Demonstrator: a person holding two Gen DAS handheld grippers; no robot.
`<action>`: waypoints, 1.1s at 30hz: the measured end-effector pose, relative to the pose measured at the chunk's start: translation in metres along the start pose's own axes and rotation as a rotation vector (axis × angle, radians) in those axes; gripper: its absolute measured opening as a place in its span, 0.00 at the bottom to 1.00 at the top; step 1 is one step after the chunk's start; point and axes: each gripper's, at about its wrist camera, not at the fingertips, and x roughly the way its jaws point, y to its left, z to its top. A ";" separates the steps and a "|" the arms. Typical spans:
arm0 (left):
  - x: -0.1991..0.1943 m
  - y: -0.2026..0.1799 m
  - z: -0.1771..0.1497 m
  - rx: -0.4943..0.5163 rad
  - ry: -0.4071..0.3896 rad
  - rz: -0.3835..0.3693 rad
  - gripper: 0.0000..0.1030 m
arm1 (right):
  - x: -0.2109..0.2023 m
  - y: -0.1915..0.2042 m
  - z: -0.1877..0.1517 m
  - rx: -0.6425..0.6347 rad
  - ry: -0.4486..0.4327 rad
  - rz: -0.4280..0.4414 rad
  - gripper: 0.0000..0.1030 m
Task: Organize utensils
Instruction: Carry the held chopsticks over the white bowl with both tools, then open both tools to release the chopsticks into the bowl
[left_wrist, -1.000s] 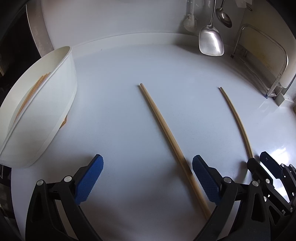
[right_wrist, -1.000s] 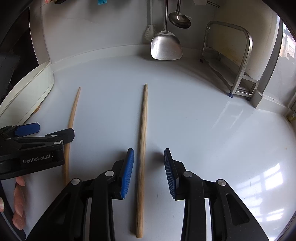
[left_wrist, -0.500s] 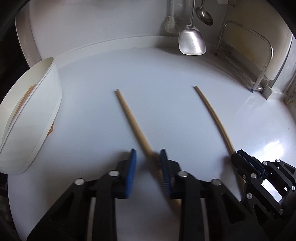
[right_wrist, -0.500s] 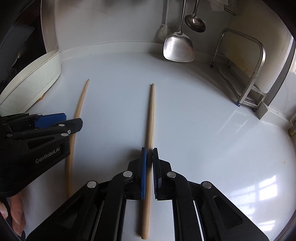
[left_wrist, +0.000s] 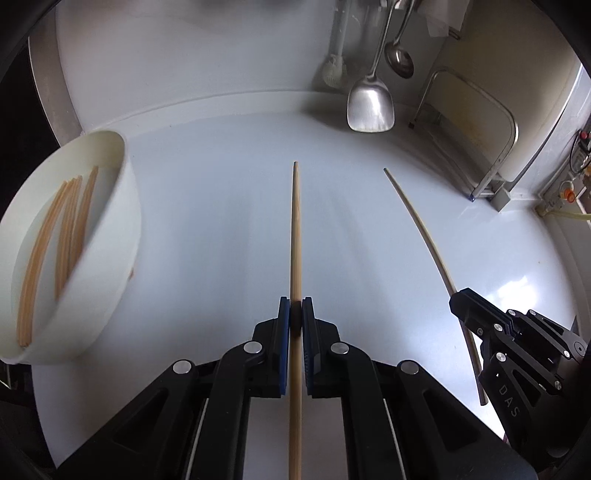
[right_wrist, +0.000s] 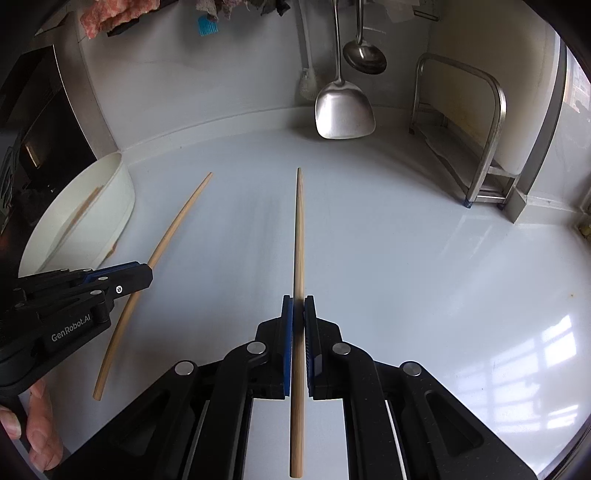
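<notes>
My left gripper (left_wrist: 295, 306) is shut on a wooden chopstick (left_wrist: 295, 229) that points straight ahead, raised off the white counter (left_wrist: 221, 221). My right gripper (right_wrist: 298, 304) is shut on a second chopstick (right_wrist: 298, 236), also held off the counter. Each gripper shows in the other's view: the right gripper (left_wrist: 458, 299) at the right edge with its chopstick (left_wrist: 417, 225), the left gripper (right_wrist: 146, 275) at the left with its chopstick (right_wrist: 177, 225). A white oval container (left_wrist: 122, 240) at the left holds several chopsticks (left_wrist: 70, 221).
A steel spatula (left_wrist: 370, 107) and a ladle (left_wrist: 399, 59) hang on the back wall. A metal rack (right_wrist: 491, 122) stands in the back right corner. A person's fingers (right_wrist: 40, 432) show under the left gripper's body. The container (right_wrist: 114, 206) sits by the left wall.
Both grippers went from open to shut, each on the chopstick lying between its fingers. Both then rose, lifting the chopsticks off the counter.
</notes>
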 end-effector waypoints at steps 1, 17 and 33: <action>-0.010 0.007 0.004 -0.003 -0.008 0.004 0.07 | -0.006 0.005 0.005 0.002 -0.006 0.006 0.05; -0.086 0.198 0.034 -0.126 -0.056 0.178 0.07 | -0.002 0.199 0.086 -0.104 -0.011 0.259 0.06; -0.008 0.296 0.048 -0.171 0.103 0.121 0.07 | 0.107 0.311 0.118 -0.126 0.194 0.189 0.06</action>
